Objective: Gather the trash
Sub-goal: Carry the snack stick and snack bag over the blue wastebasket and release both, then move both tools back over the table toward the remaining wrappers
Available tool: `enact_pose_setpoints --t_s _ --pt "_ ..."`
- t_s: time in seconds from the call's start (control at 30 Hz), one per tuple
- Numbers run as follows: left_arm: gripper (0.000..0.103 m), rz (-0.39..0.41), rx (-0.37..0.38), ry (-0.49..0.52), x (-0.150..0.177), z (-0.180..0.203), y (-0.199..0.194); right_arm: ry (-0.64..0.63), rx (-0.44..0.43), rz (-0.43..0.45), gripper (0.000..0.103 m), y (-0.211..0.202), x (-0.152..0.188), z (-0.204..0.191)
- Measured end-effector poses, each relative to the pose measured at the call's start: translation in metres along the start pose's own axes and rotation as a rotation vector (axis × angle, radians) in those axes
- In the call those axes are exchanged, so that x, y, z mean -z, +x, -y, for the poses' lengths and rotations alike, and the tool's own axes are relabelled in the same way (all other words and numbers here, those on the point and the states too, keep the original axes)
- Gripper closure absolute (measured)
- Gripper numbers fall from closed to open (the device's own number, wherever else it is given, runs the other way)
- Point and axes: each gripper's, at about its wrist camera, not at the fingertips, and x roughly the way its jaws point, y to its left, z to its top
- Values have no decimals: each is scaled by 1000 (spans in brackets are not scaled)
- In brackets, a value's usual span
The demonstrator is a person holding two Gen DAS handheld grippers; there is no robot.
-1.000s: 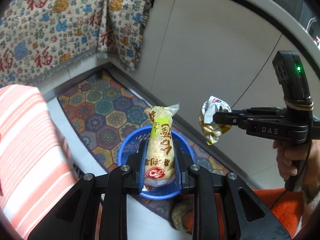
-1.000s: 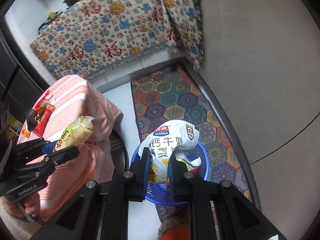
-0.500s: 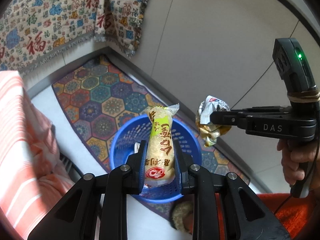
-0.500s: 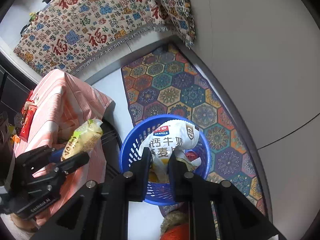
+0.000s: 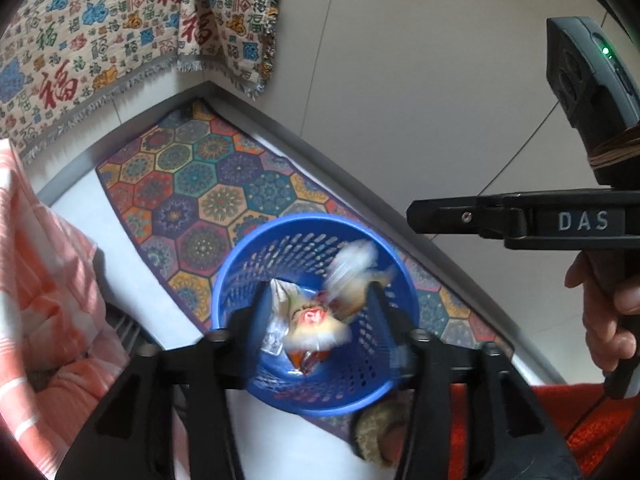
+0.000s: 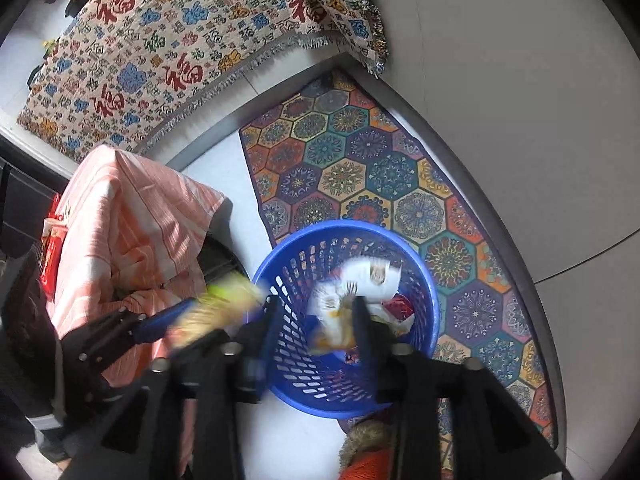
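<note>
The yellow snack packet point(image 5: 316, 326), blurred, is inside the mouth of the blue perforated basket point(image 5: 240, 268), clear of both spread fingers of the left hand-held gripper point(image 5: 316, 300); that gripper's jaws are opening and press on nothing. The white cereal bag point(image 6: 360, 280), also blurred, is within the same basket, lying against one finger of the right hand-held gripper point(image 6: 314, 314), whose jaws are likewise opening and no longer clamp it. Other wrappers lie at the basket bottom. The basket stands on the floor, partly on a hexagon-patterned rug point(image 6: 360, 160), beside furniture draped in orange-striped cloth point(image 6: 132, 216). A patterned blanket point(image 6: 168, 40) hangs behind.
</note>
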Motion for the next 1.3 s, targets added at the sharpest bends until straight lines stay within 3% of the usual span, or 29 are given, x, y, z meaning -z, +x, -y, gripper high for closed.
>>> enact_pose_setpoints --t_s 0.13,0.3,0.47,0.57,0.73,1.03,1.23,1.3 --pt "31 30 6 -33 1 -4 -11 6 9 21 60 -5 0 0" --pt "24 112 12 -47 4 -4 -65 -66 101 183 60 -46 2 -18" --pt "4 261 -107 -20 33 -12 -155 -192 179 419 49 -105 10 -65" --pt "3 279 -178 -28 60 -35 -193 -276 174 479 46 -124 18 -105" --pt "3 229 -278 -156 114 -100 -229 -420 98 444 45 -122 40 -181" --pt "3 176 -585 -359 203 -221 -272 -574 -45 313 45 -69 100 -306" --pt "3 114 -632 -470 231 -280 -271 -603 -72 224 45 -20 133 -359" --pt "0 124 -602 -484 243 -291 -273 -599 -73 198 45 -5 141 -370"
